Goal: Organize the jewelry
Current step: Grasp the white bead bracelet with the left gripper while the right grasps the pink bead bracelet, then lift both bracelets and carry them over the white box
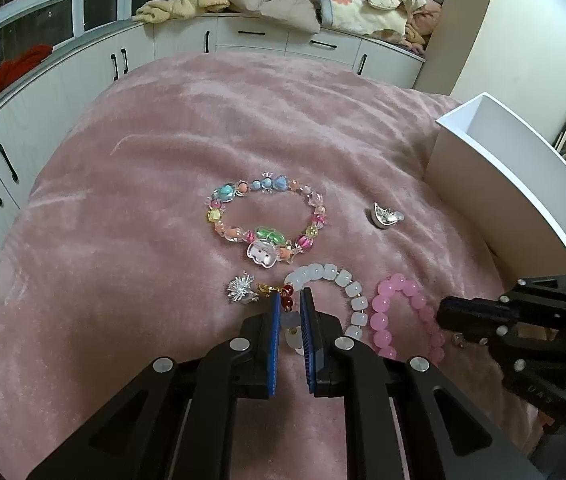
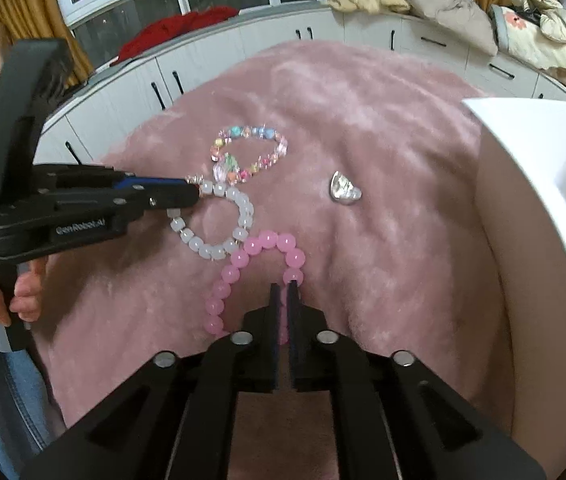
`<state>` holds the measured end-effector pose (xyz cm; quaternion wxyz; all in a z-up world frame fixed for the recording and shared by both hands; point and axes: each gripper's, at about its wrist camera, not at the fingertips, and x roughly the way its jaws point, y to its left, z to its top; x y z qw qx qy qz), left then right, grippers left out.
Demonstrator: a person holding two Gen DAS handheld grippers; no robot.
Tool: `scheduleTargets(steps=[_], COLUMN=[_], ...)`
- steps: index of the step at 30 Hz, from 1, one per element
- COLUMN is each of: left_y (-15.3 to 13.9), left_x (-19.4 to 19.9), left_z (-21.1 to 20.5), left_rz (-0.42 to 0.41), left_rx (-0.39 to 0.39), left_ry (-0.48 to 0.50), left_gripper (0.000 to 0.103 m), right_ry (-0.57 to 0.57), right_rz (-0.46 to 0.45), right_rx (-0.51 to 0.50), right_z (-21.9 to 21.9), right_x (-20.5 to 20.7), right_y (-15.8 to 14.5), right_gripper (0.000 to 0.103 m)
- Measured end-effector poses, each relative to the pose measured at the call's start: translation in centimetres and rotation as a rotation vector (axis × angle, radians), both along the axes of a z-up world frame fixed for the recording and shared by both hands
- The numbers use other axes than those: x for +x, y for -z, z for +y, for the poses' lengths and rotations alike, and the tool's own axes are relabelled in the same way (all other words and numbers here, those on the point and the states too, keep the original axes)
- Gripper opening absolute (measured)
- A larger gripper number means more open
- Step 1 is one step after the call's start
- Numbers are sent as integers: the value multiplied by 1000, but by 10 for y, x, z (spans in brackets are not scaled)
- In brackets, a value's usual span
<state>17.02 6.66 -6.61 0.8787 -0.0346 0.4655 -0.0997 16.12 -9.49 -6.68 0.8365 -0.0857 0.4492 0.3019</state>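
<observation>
On the pink blanket (image 1: pixel 163 160) lie a multicoloured bead bracelet (image 1: pixel 263 216), a white bead bracelet (image 1: pixel 347 288), a pink bead bracelet (image 1: pixel 399 312), a silver moon charm (image 1: pixel 385 216) and a silver starburst charm (image 1: pixel 241 290). My left gripper (image 1: pixel 290 306) is closed on the white bracelet's left side, beads between its blue pads; it also shows in the right wrist view (image 2: pixel 195 194). My right gripper (image 2: pixel 283 292) is closed on the pink bracelet (image 2: pixel 243 272), beads between its fingers; it also shows in the left wrist view (image 1: pixel 449 314).
A white open box (image 1: pixel 523 184) stands on the blanket at the right, also in the right wrist view (image 2: pixel 543 200). White cabinets (image 1: pixel 83 80) with piled clothes run along the far side under windows. A hand (image 2: pixel 3 296) holds the left gripper's handle.
</observation>
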Motion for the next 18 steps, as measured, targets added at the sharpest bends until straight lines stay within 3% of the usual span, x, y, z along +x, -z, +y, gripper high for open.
scheduleTargets(steps=[1,2,7,10,13,15,18], left_y=[0,1,2,5,5,4,0], left_x=[0,0,1,1,2,1,-1], left_z=[0,0,0,-2,-4,-3,-2], left_rz=[2,3,5,7,1,-5,-22], left_rx=[1,1,3,10,11,13,5], left_ry=[2,4,8,18,27,30,27], left_gripper=[15,15,15,15,15,15,15], right_ry=[1,2,-9,-21,-19,-10,3], right_rz=[-1,-1,11,29,47,51,56], right_rx=[-10,-19,-51,-85,-64,-32,15], right_z=[1,1,6,10,9,6,1], right_x=[0,-1,-2,-2,0,0,0], right_y=[2,4,11,26,30,26,19], right_gripper=[23,38,41,39,31,13,12])
